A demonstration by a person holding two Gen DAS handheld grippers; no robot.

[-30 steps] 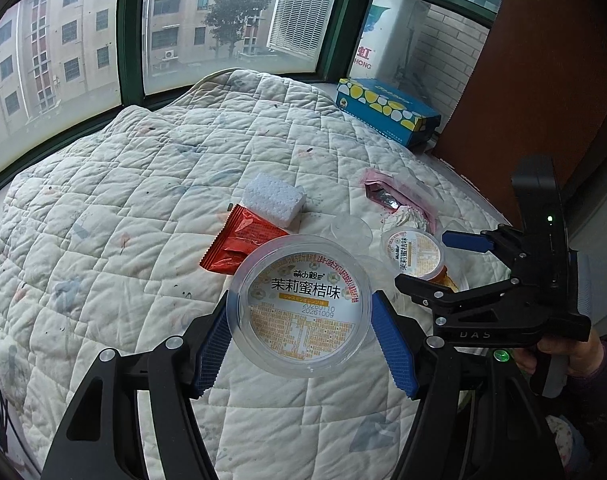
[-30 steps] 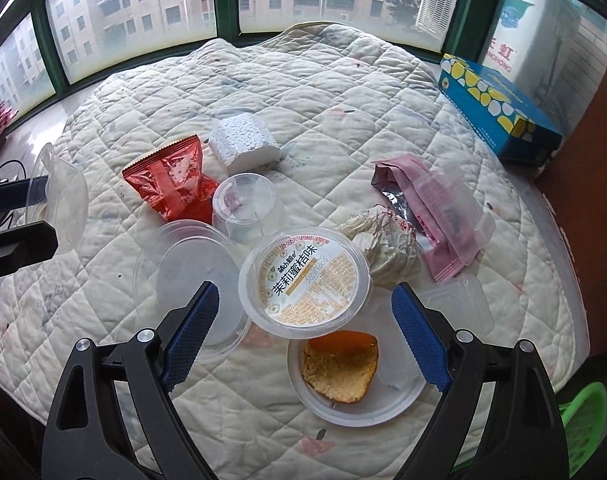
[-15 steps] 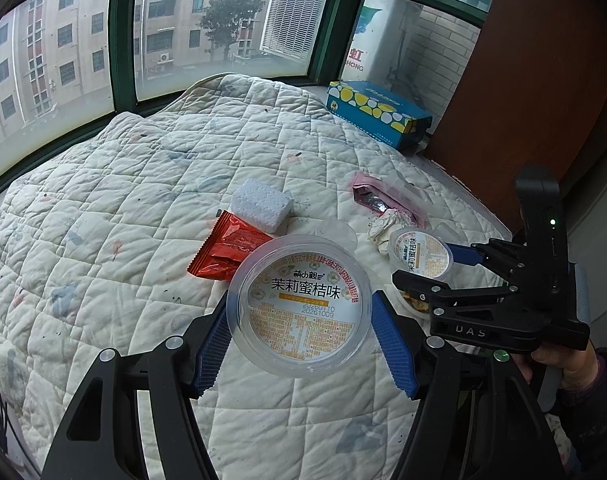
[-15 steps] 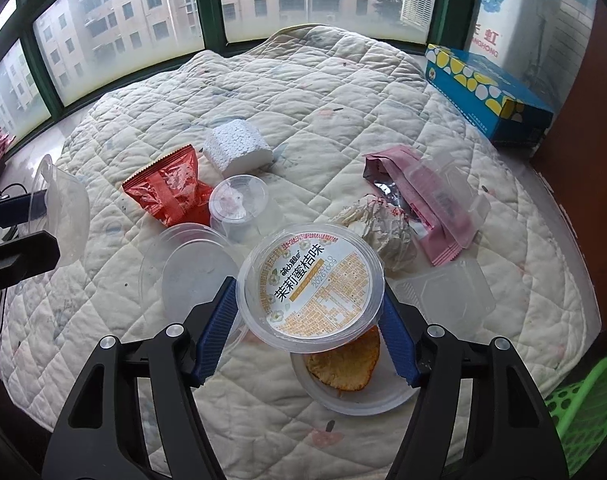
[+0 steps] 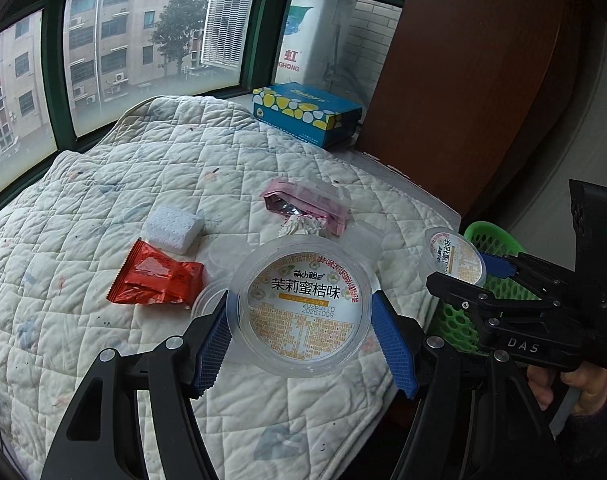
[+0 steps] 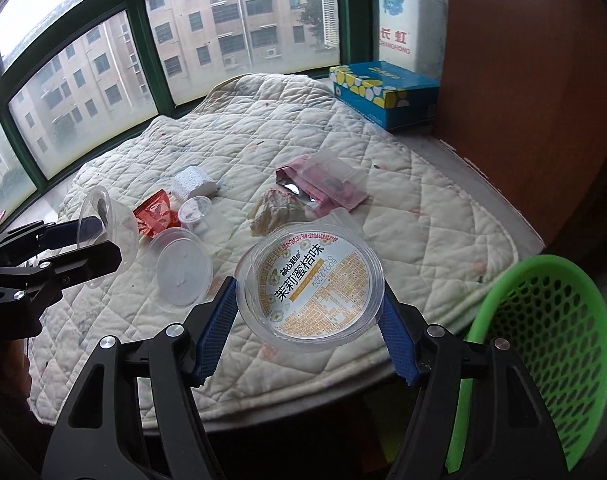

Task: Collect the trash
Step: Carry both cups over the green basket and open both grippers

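Observation:
My left gripper (image 5: 303, 324) is shut on a clear plastic cup with a printed orange label (image 5: 305, 314), held above the quilt. My right gripper (image 6: 309, 300) is shut on a second labelled cup (image 6: 309, 286), held over the table's near edge beside a green mesh basket (image 6: 543, 344). In the left wrist view the right gripper (image 5: 463, 270) holds that cup (image 5: 453, 256) over the basket (image 5: 491, 236). The left gripper also shows in the right wrist view (image 6: 91, 240).
On the quilted cover (image 6: 403, 208) lie a red wrapper (image 5: 155, 276), a white sponge (image 5: 169, 226), a pink wrapper (image 5: 307, 206), crumpled paper (image 6: 277, 210), a small clear cup (image 6: 194, 209) and a clear lid (image 6: 183, 270). A blue tissue box (image 6: 383, 88) stands at the back.
My right gripper closed on the labelled cup, lifted it off the quilt and carried it right, to the green basket. The left gripper kept its cup and swung right.

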